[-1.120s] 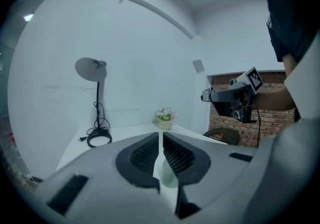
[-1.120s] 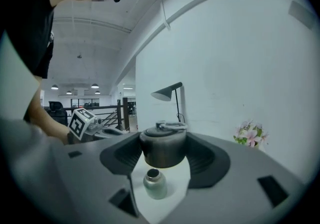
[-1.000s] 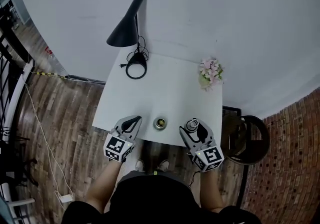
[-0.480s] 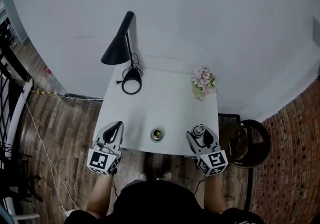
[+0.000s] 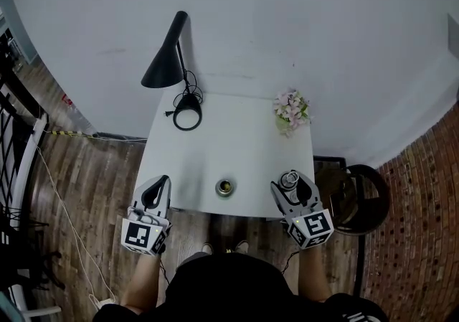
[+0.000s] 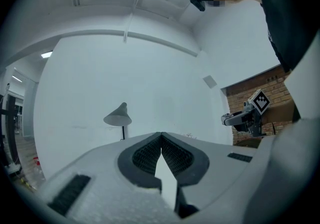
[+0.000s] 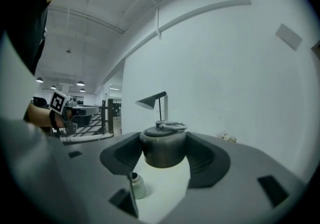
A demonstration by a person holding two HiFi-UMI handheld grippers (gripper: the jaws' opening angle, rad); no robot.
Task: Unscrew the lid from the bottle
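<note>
Right gripper is clamped on the ring-topped metal lid, held over the white table at its 5 o'clock corner. Left gripper has its jaws together with nothing between them, off the table at 7 o'clock. The bottle stands uncapped at 6 o'clock, near the front edge, between both grippers.
</note>
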